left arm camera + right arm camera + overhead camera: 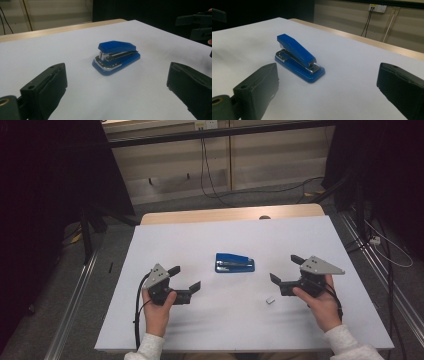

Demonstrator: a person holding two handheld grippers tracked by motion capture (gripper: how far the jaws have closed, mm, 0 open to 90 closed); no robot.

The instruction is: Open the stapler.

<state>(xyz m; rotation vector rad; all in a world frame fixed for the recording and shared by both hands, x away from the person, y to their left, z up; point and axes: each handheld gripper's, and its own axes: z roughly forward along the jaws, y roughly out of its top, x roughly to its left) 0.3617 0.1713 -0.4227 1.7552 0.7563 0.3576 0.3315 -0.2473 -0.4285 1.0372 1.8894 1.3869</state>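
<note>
Now, my left gripper (187, 278) and right gripper (285, 269) hover with jaws spread wide, flanking the blue stapler (234, 263) at mid-table; nothing is grasped yet, a small white piece (270, 300) lies near right, and the pickup remains ahead

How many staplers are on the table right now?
1. The blue stapler sits on the white table near its middle, between the left tongs and the right tongs, touching neither. Nothing appears hidden.

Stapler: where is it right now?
In the high view the blue stapler lies near the middle of the white table, untouched, between the left tongs and the right tongs, both open.
</note>
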